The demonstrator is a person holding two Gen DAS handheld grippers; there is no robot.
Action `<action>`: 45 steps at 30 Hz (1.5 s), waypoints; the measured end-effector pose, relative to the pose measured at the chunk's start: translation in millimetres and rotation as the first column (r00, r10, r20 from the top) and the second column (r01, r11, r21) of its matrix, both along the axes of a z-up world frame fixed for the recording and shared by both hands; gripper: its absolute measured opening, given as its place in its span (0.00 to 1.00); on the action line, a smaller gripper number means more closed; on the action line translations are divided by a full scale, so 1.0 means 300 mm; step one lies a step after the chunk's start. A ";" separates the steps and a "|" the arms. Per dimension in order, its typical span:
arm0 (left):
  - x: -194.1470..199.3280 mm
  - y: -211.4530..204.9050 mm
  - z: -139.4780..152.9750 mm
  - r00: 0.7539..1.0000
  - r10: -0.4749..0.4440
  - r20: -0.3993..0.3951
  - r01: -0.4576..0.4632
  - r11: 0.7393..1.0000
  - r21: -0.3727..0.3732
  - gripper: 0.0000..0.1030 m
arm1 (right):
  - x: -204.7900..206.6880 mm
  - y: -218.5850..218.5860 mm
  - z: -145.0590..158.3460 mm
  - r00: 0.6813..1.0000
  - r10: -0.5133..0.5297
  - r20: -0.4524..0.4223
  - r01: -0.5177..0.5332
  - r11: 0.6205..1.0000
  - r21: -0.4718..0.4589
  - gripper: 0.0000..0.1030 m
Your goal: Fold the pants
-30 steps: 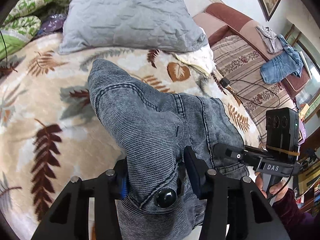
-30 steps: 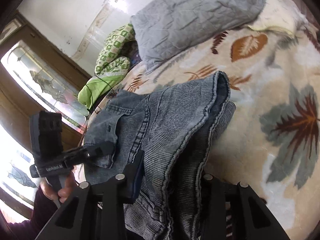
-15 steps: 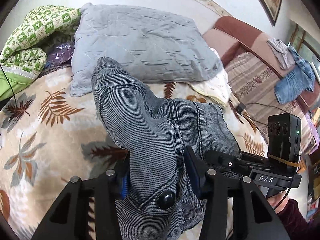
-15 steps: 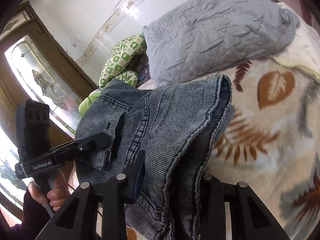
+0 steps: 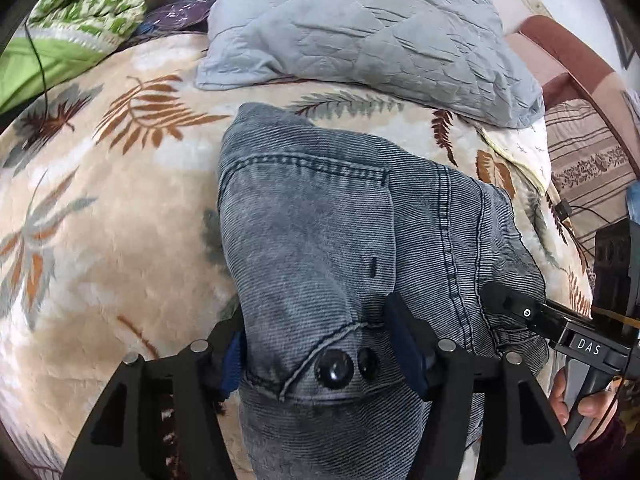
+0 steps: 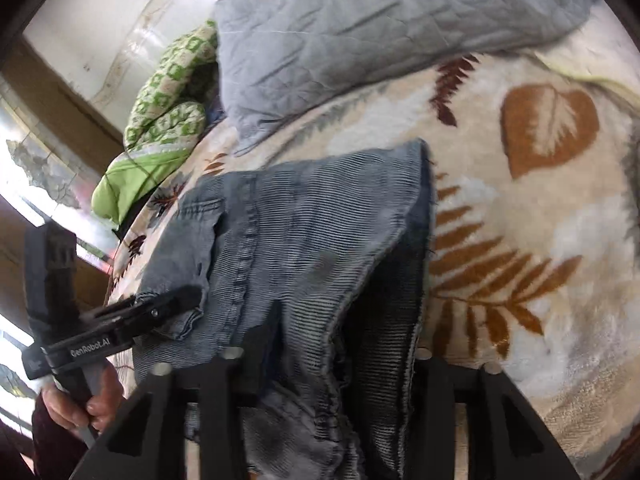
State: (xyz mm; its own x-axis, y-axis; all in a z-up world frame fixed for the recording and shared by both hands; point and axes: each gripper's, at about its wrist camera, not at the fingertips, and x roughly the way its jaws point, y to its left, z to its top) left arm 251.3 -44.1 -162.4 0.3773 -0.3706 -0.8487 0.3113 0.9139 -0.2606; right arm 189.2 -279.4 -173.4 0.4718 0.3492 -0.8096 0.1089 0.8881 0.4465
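The grey-blue denim pants [image 5: 320,224] lie bunched in a folded stack on the leaf-patterned blanket [image 5: 100,216]. My left gripper [image 5: 320,348] is shut on the waistband end with its two black buttons. My right gripper [image 6: 340,344] is shut on the other edge of the pants [image 6: 312,240], which drape forward onto the blanket [image 6: 540,260]. The right gripper also shows at the right of the left wrist view [image 5: 516,308], and the left gripper at the left of the right wrist view [image 6: 168,304], each pinching the denim.
A grey quilted pillow [image 5: 360,32] lies at the head of the bed. A green patterned cover [image 5: 80,20] is bundled at the far left. A striped sofa [image 5: 592,152] with a cable stands to the right. A window [image 6: 24,216] is at the left.
Both grippers have lowered the pants from a raised position down onto the blanket, so the fabric now lies flatter and nearer the bed. Both grips are unchanged.
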 end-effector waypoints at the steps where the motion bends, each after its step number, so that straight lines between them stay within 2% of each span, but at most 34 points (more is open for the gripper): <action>1: -0.011 0.002 0.012 1.000 0.005 0.002 -0.005 1.000 0.002 0.64 | -0.004 -0.003 0.000 1.000 -0.013 -0.004 0.013 1.000 -0.004 0.61; 5: -0.086 0.029 0.105 0.996 0.057 0.068 -0.062 0.996 0.068 0.67 | -0.042 -0.007 0.050 0.999 -0.037 0.010 0.038 0.999 -0.025 0.62; 8: -0.175 0.064 0.199 0.981 0.114 0.157 -0.130 0.987 0.095 0.76 | -0.106 -0.005 0.138 0.995 -0.047 0.091 0.055 0.995 -0.088 0.63; 9: -0.210 0.074 0.230 0.971 0.139 0.193 -0.164 0.980 0.117 0.78 | -0.133 -0.012 0.164 0.974 -0.038 0.222 0.045 0.999 -0.029 0.64; 12: -0.333 0.100 0.309 0.930 0.198 0.311 -0.258 0.951 0.167 0.79 | -0.249 -0.018 0.257 0.939 -0.054 0.340 0.078 0.995 -0.057 0.65; 14: -0.410 0.108 0.350 0.909 0.205 0.362 -0.292 0.934 0.206 0.79 | -0.318 0.003 0.320 0.905 -0.046 0.422 0.098 0.990 -0.101 0.66; 17: -0.519 0.116 0.407 0.877 0.199 0.436 -0.323 0.918 0.231 0.79 | -0.436 0.041 0.407 0.846 -0.036 0.532 0.135 0.980 -0.148 0.71; 20: -0.598 0.115 0.461 0.849 0.189 0.494 -0.334 0.915 0.225 0.80 | -0.534 0.072 0.459 0.804 -0.051 0.592 0.159 0.978 -0.133 0.71; 24: -0.702 0.123 0.539 0.804 0.186 0.565 -0.350 0.916 0.197 0.80 | -0.643 0.107 0.499 0.761 -0.071 0.645 0.180 0.978 -0.104 0.72; 26: -0.745 0.119 0.575 0.782 0.180 0.596 -0.356 0.915 0.191 0.88 | -0.683 0.111 0.515 0.743 -0.086 0.664 0.195 0.977 -0.091 0.73; 27: -0.770 0.119 0.592 0.769 0.181 0.613 -0.361 0.915 0.182 0.94 | -0.697 0.113 0.520 0.739 -0.093 0.667 0.200 0.976 -0.086 0.78; 31: -0.854 0.127 0.640 0.721 0.181 0.669 -0.369 0.917 0.150 0.96 | -0.754 0.129 0.525 0.734 -0.103 0.671 0.210 0.974 -0.081 0.79; 35: -0.897 0.141 0.651 0.715 0.182 0.675 -0.364 0.921 0.137 0.97 | -0.804 0.152 0.533 0.728 -0.089 0.680 0.231 0.965 -0.121 0.79; 41: -0.918 0.193 0.644 0.715 0.236 0.658 -0.389 0.916 0.094 0.97 | -0.861 0.197 0.563 0.712 -0.061 0.700 0.239 0.958 -0.160 0.79; 45: -0.933 0.236 0.646 0.690 0.263 0.674 -0.429 0.899 0.088 0.97 | -0.889 0.244 0.597 0.697 -0.035 0.716 0.233 0.956 -0.180 0.80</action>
